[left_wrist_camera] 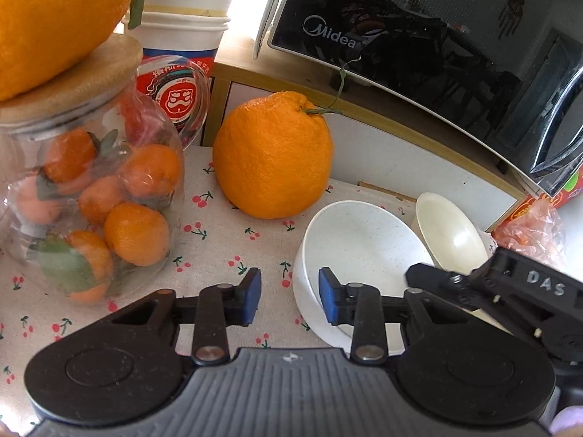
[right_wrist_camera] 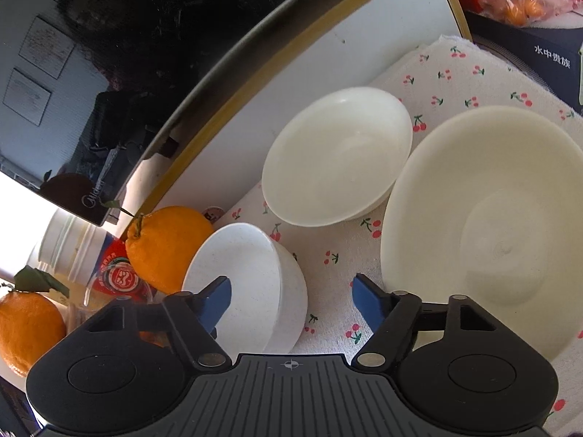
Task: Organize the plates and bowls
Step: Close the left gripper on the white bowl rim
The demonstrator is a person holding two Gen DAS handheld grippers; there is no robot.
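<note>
Low over the cherry-print cloth (left_wrist_camera: pixel 218 244), the left gripper (left_wrist_camera: pixel 289 296) is held at the near rim of the white bowl (left_wrist_camera: pixel 360 251). Its right blue pad is seen inside the bowl and its left pad outside, with the bowl's wall between them; a gap shows on the outer side, so the wall is straddled but not yet pinched. The right gripper (right_wrist_camera: pixel 291 302) is spread wide and grasps nothing: its left finger is seen over the same white bowl (right_wrist_camera: pixel 251 280), its right finger over bare cloth beside the plate (right_wrist_camera: pixel 484 218). The white bowl is set near the big orange (left_wrist_camera: pixel 273 156), tilted toward the cameras. Behind it a cream bowl (right_wrist_camera: pixel 335 156) is seen, its rim overlapped by the plate's edge, which lies to the right. A glass jar (left_wrist_camera: pixel 91 196) of small oranges is placed at the left, under a wooden lid. A black Midea microwave (left_wrist_camera: pixel 437 36) is raised on a shelf behind the dishes.
</note>
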